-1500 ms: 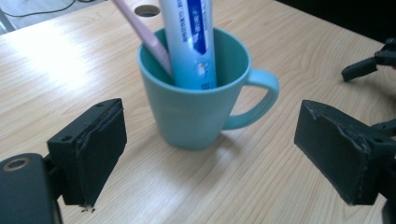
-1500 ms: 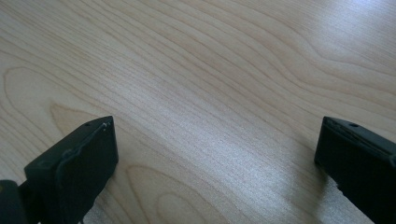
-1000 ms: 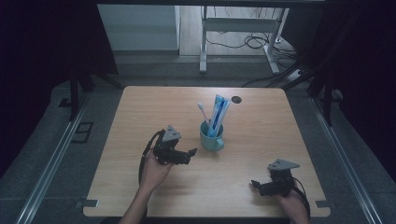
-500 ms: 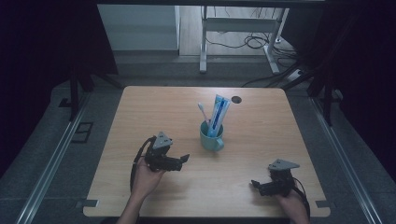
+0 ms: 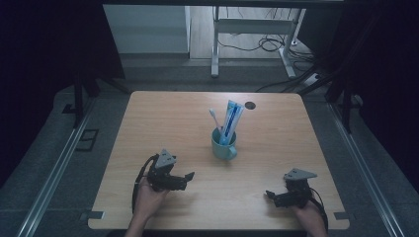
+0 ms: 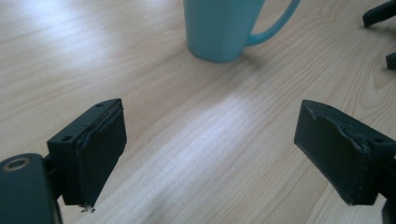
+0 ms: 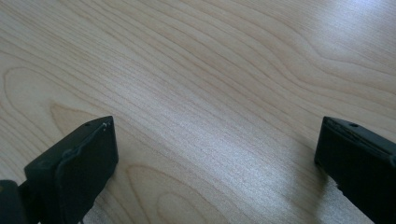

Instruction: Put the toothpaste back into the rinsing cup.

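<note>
A teal mug (image 5: pixel 223 147) stands near the middle of the wooden table (image 5: pixel 163 118), with a white toothbrush (image 5: pixel 213 117) and a blue-and-white toothpaste tube (image 5: pixel 231 119) upright in it. My left gripper (image 5: pixel 187 177) lies low at the front left, pointing right toward the mug and well short of it. In the left gripper view its jaws stand wide apart with only bare wood between them (image 6: pixel 212 135), and the mug (image 6: pixel 219 28) is ahead. At the front right my right gripper (image 5: pixel 269 195) points left, open over bare wood (image 7: pixel 215 149).
A small dark round hole (image 5: pixel 250 104) sits in the tabletop behind the mug. The right gripper's black jaw tips (image 6: pixel 379 13) show at the upper right of the left gripper view. Dark floor, metal rails and a desk frame (image 5: pixel 247 29) surround the table.
My left gripper has drawn back from the mug toward the front left edge and sunk lower, its jaws still wide. The right gripper has stayed where it was.
</note>
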Demonstrator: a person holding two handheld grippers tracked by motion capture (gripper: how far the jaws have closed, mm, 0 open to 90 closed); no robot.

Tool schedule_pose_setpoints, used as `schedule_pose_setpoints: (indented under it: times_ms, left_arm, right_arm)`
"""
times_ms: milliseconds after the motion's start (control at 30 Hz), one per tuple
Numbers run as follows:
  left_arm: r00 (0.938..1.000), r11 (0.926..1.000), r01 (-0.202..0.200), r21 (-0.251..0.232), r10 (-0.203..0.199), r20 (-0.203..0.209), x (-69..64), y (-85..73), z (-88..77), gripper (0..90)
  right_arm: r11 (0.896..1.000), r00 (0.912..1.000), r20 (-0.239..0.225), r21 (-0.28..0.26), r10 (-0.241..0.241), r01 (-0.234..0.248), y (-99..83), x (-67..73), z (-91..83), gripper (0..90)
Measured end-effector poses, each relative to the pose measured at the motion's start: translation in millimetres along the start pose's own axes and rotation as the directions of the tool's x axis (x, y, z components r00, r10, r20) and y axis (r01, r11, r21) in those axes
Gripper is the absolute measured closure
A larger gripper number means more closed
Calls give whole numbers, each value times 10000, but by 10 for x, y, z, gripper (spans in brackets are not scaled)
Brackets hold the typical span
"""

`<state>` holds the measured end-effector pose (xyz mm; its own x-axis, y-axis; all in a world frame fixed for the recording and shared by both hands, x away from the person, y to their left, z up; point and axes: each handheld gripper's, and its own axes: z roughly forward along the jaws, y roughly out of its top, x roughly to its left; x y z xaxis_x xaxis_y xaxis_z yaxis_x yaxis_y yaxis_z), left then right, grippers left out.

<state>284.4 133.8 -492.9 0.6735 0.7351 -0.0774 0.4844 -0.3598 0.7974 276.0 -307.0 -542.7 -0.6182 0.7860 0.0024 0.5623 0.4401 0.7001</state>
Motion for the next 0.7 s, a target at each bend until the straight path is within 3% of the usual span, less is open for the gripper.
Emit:
schedule_pose_setpoints:
  times_ms: [367,700]
  left_arm:
    - [9999,9994,24,332,-19,-150,-57,-229,81,96]
    - [9994,9932,-177,1153,211,-278,-115,-425,229,96]
  right_arm:
    - [10000,10000,26,-19,-18,18,-1,-1,1,0]
    - [10000,10000,41,-24,-11,11,-1,0,1,0]
